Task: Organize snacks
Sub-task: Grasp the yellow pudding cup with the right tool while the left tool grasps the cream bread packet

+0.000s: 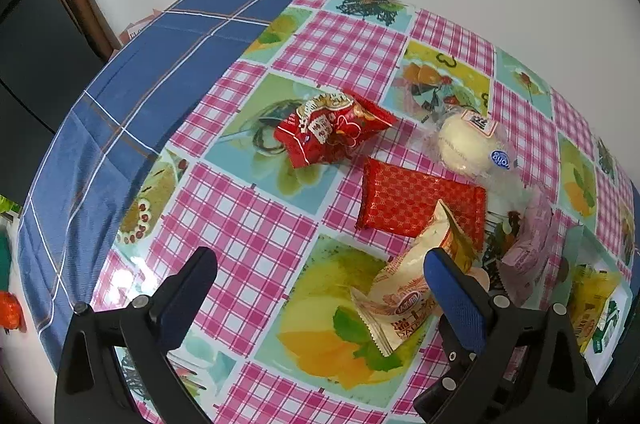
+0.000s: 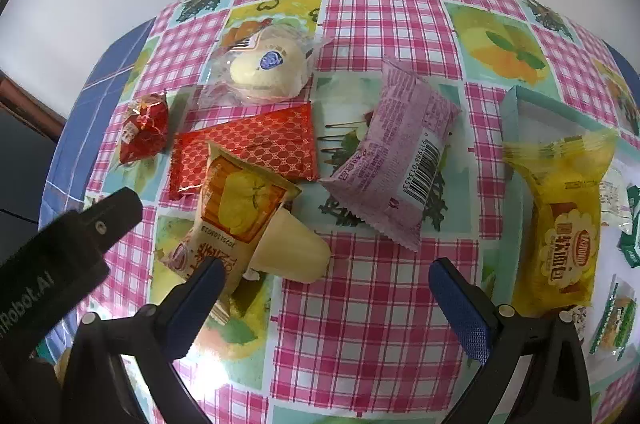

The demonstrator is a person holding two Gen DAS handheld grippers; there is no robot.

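Observation:
Several wrapped snacks lie together on the checked tablecloth (image 2: pixel 372 304). A cream-and-orange packet (image 2: pixel 236 208) leans on a pale jelly cup (image 2: pixel 292 248), just ahead of my right gripper (image 2: pixel 326 268), which is open and holds nothing. Beyond them are a flat red packet (image 2: pixel 248 148), a pink packet (image 2: pixel 400 160), a crinkled red packet (image 2: pixel 146 128) and a wrapped round bun (image 2: pixel 268 68). My left gripper (image 1: pixel 320 264) is open too, and its right finger (image 1: pixel 452 284) stands in front of the cream-and-orange packet (image 1: pixel 404 284). A yellow packet (image 2: pixel 568 220) rests across the rim of a pale blue box (image 2: pixel 512 112).
Green-wrapped snacks (image 2: pixel 612 324) lie inside the box at the right. The left tool's black body (image 2: pixel 80 244) reaches in at the left of the right wrist view. A blue cloth (image 1: pixel 132 96) covers the table's left part, with a wall behind it.

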